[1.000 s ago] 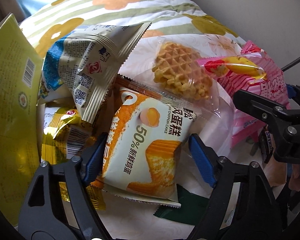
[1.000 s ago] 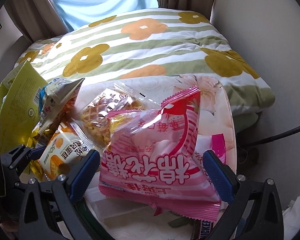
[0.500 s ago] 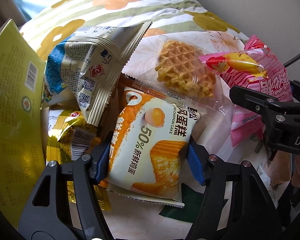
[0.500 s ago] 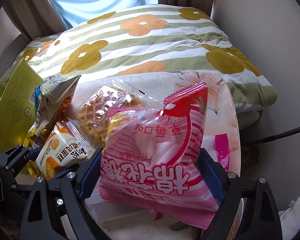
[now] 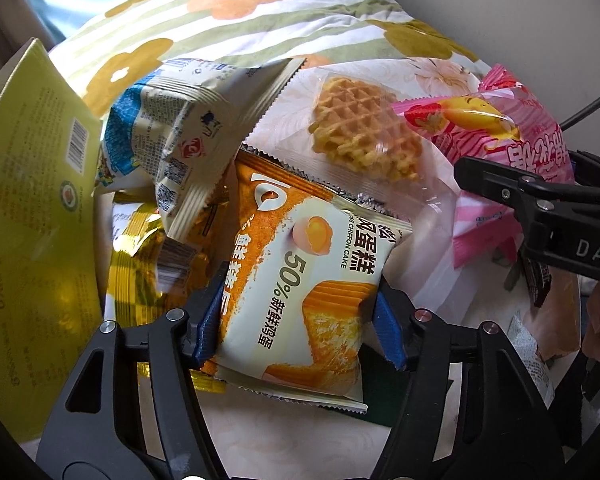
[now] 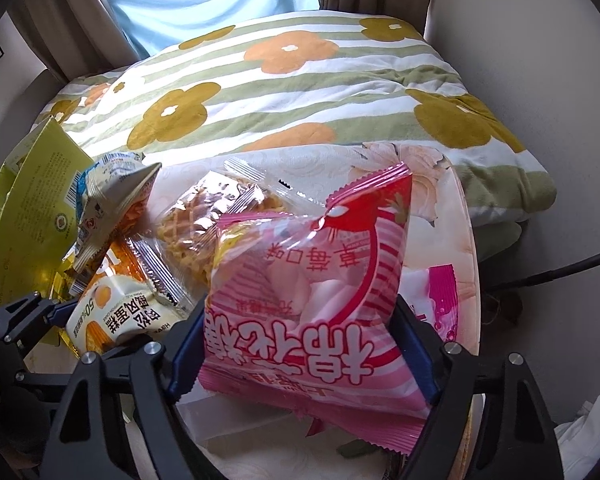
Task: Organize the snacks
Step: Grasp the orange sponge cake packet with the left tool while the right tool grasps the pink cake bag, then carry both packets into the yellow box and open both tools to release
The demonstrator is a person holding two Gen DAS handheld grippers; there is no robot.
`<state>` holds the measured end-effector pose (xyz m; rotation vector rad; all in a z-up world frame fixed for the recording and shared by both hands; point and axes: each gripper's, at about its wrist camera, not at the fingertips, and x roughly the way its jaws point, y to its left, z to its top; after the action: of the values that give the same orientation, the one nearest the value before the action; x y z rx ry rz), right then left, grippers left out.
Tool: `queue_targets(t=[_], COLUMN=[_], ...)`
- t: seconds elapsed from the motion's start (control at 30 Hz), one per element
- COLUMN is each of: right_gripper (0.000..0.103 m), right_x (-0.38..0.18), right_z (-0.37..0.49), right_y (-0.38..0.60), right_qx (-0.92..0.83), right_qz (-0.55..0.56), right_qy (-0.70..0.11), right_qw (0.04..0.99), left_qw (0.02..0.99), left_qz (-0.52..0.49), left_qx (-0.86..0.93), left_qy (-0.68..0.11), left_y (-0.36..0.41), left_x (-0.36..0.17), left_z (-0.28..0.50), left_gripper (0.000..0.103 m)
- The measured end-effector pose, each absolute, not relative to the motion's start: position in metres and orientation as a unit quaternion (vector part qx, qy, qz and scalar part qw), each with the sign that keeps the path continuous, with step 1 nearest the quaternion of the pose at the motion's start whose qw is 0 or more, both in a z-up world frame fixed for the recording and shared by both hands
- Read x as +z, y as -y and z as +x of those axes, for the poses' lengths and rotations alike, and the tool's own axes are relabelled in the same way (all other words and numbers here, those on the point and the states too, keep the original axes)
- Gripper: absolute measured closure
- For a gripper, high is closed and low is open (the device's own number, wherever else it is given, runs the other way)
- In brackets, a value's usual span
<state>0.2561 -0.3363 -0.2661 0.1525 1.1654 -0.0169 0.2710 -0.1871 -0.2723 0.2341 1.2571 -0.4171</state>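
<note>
My left gripper [image 5: 300, 320] is shut on an orange and cream chiffon cake packet [image 5: 300, 280], its blue pads pressing both sides. The packet also shows in the right wrist view [image 6: 112, 316]. My right gripper [image 6: 300, 356] is shut on a pink marshmallow bag [image 6: 316, 300], which also shows at the right of the left wrist view [image 5: 512, 140]. A clear-wrapped waffle [image 5: 364, 124] lies between the two packets on the small round table [image 6: 456, 216].
A grey and blue snack bag [image 5: 180, 120] leans on a yellow-green box [image 5: 28, 200] at the left. Gold foil packets [image 5: 140, 264] lie under it. A flowered quilt [image 6: 300, 80] covers the bed behind. A wall [image 6: 540, 80] and a black cable [image 6: 560, 272] are on the right.
Both grippers have closed from open onto their packets: left on the chiffon cake, right on the pink bag. Both packets now sit a little higher in view.
</note>
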Motion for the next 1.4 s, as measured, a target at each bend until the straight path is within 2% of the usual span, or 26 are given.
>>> queue_targets(t=[0.5,0.83,1.07,1.4], right_gripper=[0.027,0.027,0.027,0.026], right_x=[-0.233,-0.168,-0.131,-0.095], right_z=[0.233,0.214,0.215,0.235], right_y=[0.338,0.328,0.301,0.211], right_qx=[0.009,0.047,0.08,0.123], right_qz=[0.074,0.05,0.03,-0.005], right_qy=[-0.518,-0.473,-0.446,-0.41], right_qw=[0.852,0.878,0.891,0.904], left_qw=[0.81,0.857,0.888,0.909], left_qz=[0.104,0.072,0.035,0.007], left_qx=[-0.173,-0.143,-0.106,-0.075], left_qy=[-0.551,-0.49,-0.447,-0.409], left_y=[0.174,0.157,0.119,0.022], left_x=[-0.228,-0.148,-0.096,-0.058], left_z=[0.243,0.219,0.216,0.244], left_gripper=[0.043,0.043,0.043,0.042])
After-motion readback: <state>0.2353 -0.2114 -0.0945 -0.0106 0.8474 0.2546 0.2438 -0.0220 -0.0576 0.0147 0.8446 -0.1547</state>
